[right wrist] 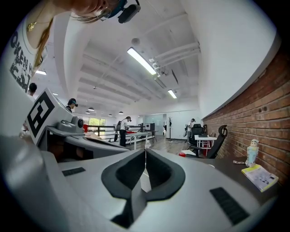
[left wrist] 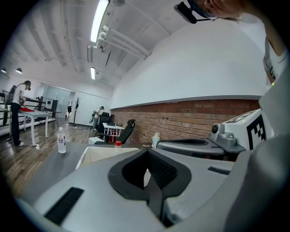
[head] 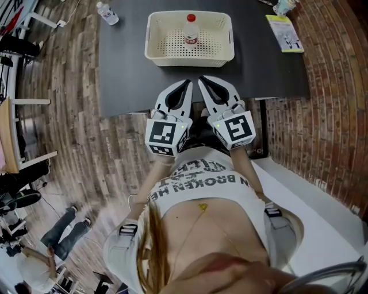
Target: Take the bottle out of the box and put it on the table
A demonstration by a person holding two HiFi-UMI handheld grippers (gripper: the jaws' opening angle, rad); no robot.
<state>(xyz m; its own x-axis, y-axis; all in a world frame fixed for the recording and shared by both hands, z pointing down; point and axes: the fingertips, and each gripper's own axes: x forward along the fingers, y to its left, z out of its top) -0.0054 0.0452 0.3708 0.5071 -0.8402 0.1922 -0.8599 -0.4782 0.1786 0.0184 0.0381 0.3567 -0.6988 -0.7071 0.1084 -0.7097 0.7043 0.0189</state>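
A spare bottle (head: 107,13) stands at the far left corner of the table (head: 126,74). The left gripper (head: 187,85) hovers at the near edge, jaws together and empty. Near the far edge, the box (head: 151,40) holds the upright red-capped bottle (head: 191,30). The right gripper (head: 203,81), just beside the left, is likewise closed on nothing. A booklet (head: 285,33) lies far right.

Left tongs (head: 187,85) and right tongs (head: 202,80) side by side, tips angled together — both closed, apparently empty, pointing roughly level
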